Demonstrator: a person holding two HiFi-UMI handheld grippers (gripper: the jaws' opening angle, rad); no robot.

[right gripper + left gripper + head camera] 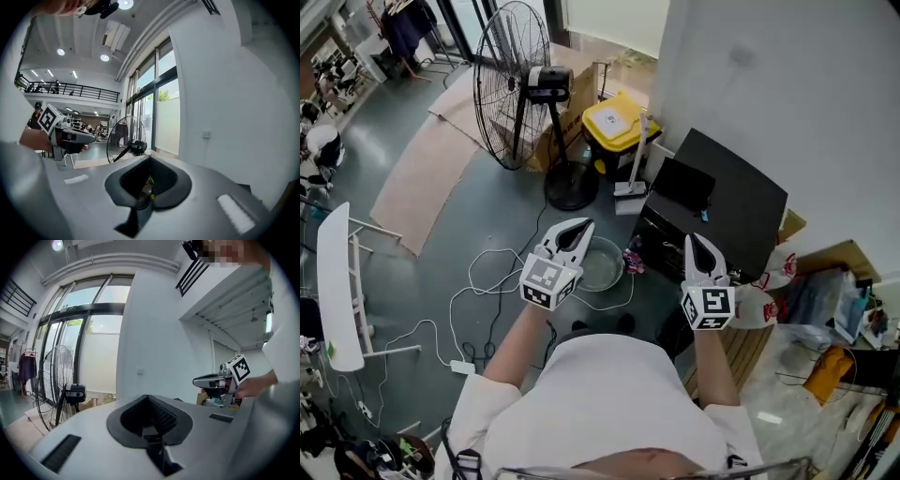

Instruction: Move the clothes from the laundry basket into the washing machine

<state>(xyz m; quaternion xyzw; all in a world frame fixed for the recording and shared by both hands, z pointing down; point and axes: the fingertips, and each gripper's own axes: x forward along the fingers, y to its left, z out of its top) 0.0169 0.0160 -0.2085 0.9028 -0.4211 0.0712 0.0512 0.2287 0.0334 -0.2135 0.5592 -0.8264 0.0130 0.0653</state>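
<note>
I hold both grippers up at chest height, side by side, and neither holds anything. My left gripper (580,229) (149,398) has its jaws together. My right gripper (695,240) (150,157) is shut too. Far below them on the floor stands a black box-shaped machine (727,202) against the white wall. To its left lies a clear round basin (601,264) with a small colourful bundle (633,260) beside it. Each gripper view catches the other gripper: the right gripper (213,380) and the left gripper (75,136).
A big standing fan (523,86) (68,392) (125,144) and a yellow bin (615,126) stand at the back. White cables (492,281) trail over the grey floor. A white rack (337,281) is at the left, and cluttered boxes (825,300) at the right.
</note>
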